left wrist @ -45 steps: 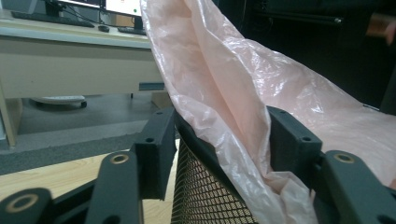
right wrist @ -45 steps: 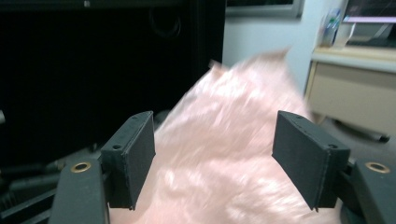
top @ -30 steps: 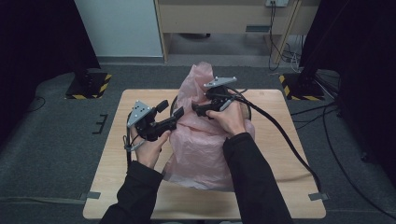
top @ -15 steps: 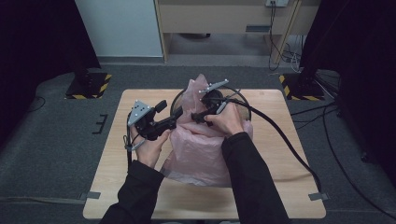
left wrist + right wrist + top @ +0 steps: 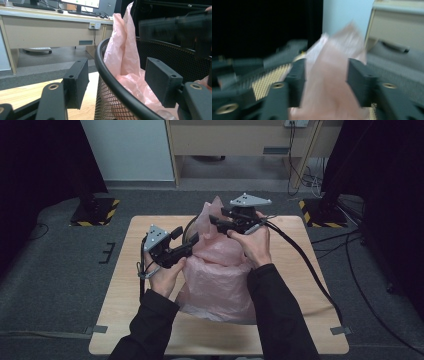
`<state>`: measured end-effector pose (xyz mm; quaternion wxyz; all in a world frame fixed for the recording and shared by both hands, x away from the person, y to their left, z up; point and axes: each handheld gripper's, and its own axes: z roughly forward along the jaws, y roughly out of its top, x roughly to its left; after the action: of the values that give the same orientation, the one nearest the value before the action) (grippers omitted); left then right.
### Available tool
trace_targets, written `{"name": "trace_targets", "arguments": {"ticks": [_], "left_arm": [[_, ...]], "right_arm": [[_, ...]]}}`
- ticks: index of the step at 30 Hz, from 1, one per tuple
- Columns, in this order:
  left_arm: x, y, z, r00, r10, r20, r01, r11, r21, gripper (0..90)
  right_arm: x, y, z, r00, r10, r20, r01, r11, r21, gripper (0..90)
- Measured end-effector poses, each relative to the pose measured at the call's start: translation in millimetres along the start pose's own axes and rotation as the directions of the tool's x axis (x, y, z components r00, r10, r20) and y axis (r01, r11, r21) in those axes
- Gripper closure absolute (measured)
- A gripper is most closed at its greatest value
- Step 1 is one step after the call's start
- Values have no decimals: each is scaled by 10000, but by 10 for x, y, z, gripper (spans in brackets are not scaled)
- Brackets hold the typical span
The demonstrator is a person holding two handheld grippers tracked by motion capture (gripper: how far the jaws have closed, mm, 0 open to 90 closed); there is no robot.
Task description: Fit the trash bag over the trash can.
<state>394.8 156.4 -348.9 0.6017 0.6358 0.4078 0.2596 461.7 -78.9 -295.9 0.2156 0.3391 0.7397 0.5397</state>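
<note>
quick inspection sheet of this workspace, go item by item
surface: wooden table, bare around the work
job's things: black mesh bin with pink plastic bag draped in and over it
clutter: nothing seen
grippers: left gripper open, jaws astride the bin rim; right gripper jaws just been closing, bag's peak between them, no clamp visible
cables: black cable trails off the table's right
surroundings: grey floor, desk behind

Probably an office or lab, desk [image 5: 47, 27], keyboards [image 5: 32, 5], cabling [image 5: 305, 167]
</note>
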Motion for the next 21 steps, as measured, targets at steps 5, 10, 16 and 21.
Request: {"name": "trace_targets", "arguments": {"ticks": [5,10,16,21], "left_arm": [[2,1,0,10000,-10,47,10,10000,15,363],[10,0,4,9999,-57,155,57,10000,27,367],[8,1,-1,9999,-61,136,60,10000,34,365],[27,0,-5,9993,-186,337,181,9997,132,316]], "right_arm": [[-14,40,18,9975,69,701,-4,9957,-921,721],[-47,41,144,9940,171,1077,-35,9921,-1251,674],[13,-116,293,9956,-601,726,589,9981,181,756],[-9,-194,383,9941,-701,829,562,9856,1597,718]]}}
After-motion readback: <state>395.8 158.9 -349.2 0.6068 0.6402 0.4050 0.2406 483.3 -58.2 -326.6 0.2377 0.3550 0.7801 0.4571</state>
